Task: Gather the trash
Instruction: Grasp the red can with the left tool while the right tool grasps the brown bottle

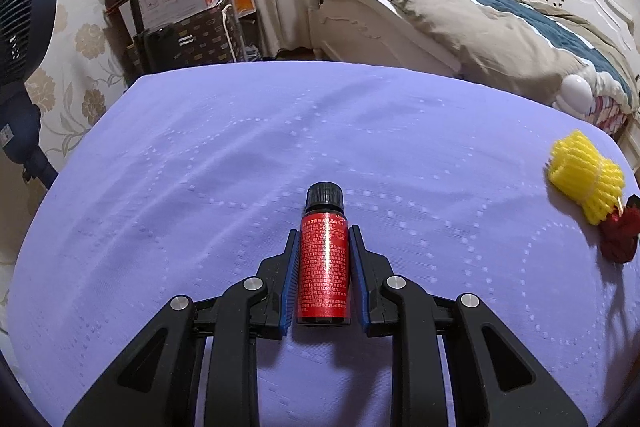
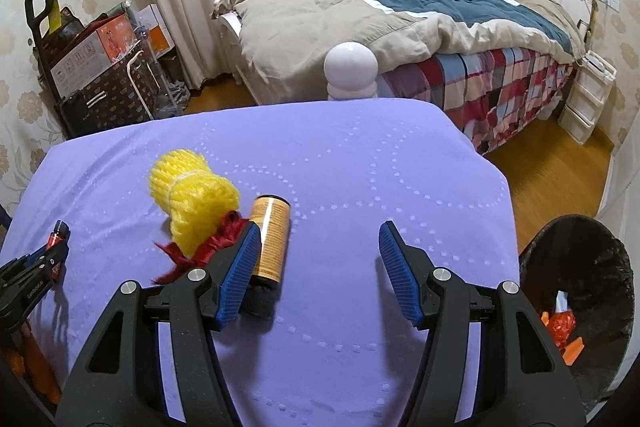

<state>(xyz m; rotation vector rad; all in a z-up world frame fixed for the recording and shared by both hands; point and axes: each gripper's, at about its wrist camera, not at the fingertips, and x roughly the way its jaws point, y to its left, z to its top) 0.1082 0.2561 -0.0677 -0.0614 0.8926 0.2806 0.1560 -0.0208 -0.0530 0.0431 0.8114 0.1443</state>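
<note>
Jaws of the left gripper (image 1: 324, 249) stood narrowed on either side of a small red bottle (image 1: 324, 267) with a black cap; in the left wrist view the blue pads seemed to touch or nearly touch its label, so a grip looked likely but could not be confirmed. The bottle lay along the fingers, cap pointing away, over the purple cloth (image 1: 200, 187). Far to the right on that cloth sat a yellow foam net (image 1: 584, 179) with a red scrap (image 1: 620, 239) touching its near side.

In the right wrist view the right gripper (image 2: 316, 251) was wide open and held nothing. A gold-labelled bottle (image 2: 270, 239) lay on the cloth just beside the left finger, inside the gap but not clamped. The yellow foam net and red scrap lay just left of it. At the right edge, below the table, a black bin (image 2: 576, 287) already held some orange and white scraps.

By my judgement the collecting was partly done: some rubbish was in the bin, while both bottles, the net and the red scrap remained to go in.
</note>
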